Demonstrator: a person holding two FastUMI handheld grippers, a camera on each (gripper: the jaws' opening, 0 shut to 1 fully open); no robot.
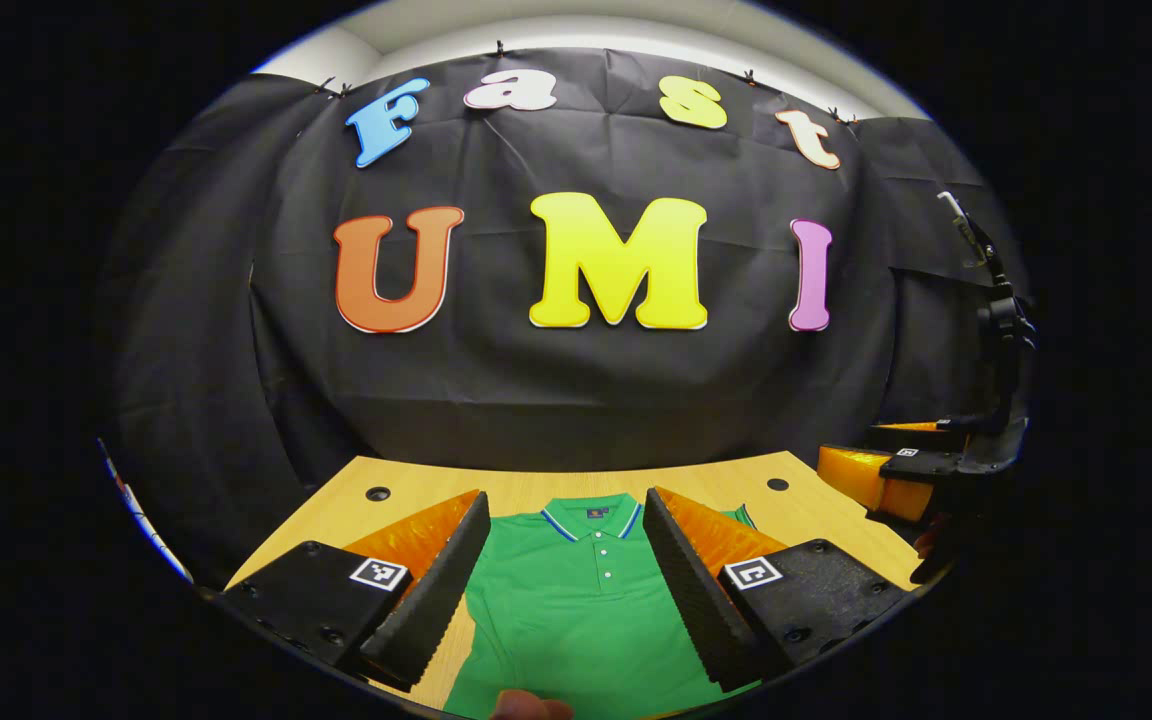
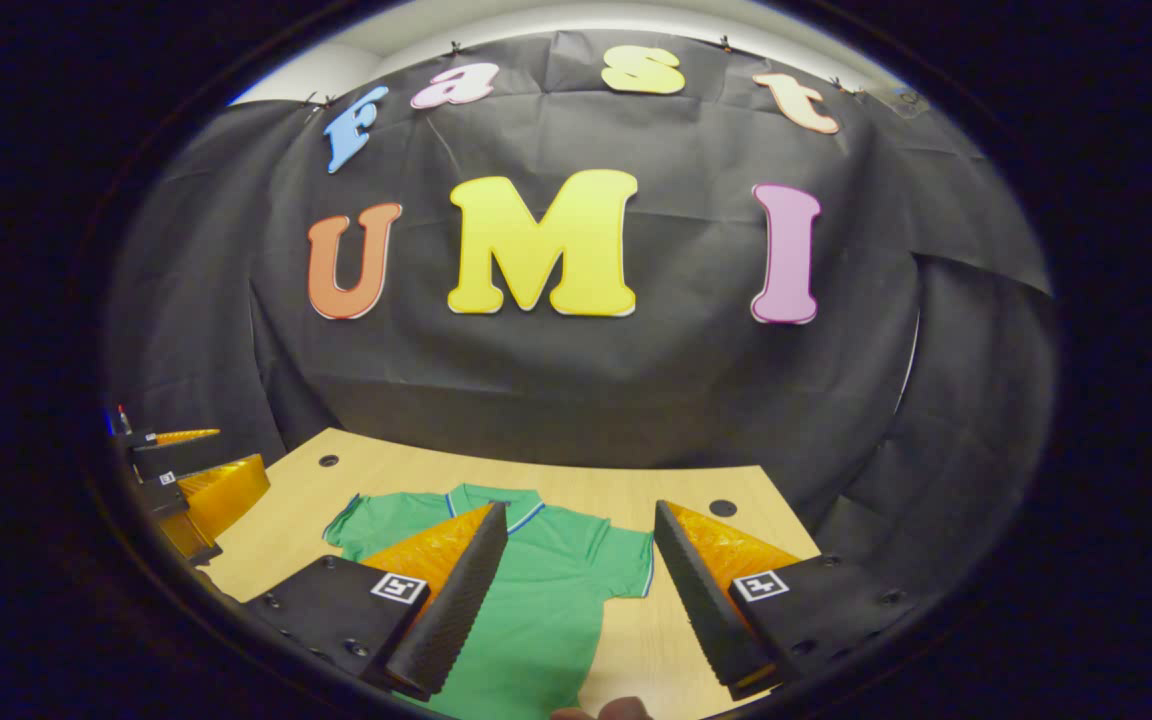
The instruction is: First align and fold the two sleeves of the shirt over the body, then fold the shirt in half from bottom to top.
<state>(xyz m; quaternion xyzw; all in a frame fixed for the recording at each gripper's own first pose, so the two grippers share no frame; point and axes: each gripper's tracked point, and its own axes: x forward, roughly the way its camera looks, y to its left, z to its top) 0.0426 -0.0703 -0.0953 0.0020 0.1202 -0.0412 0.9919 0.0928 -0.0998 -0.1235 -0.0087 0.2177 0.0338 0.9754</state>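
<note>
You held both grippers above a light wooden table (image 1: 416,490) with a green polo shirt (image 1: 576,610) spread flat on it, front side up, collar toward the black cloth wall.

In the left gripper view, your left gripper (image 1: 566,590) hung over the middle of the shirt with its fingers spread wide, the collar and button placket showing in the gap between them. Nothing was held. A fingertip (image 1: 531,707) showed at the bottom edge. Your right gripper (image 1: 911,470) appeared off to the right, near the table's far corner, above the table; its fingers looked parted.

In the right gripper view, your right gripper (image 2: 581,590) was also wide open and empty, poised over the shirt's (image 2: 546,600) right side. One short sleeve (image 2: 626,565) lay stretched out flat between the fingers, and the other sleeve (image 2: 366,520) lay flat at the far left. Your left gripper (image 2: 186,480) showed at the left edge, above the table (image 2: 636,630).
</note>
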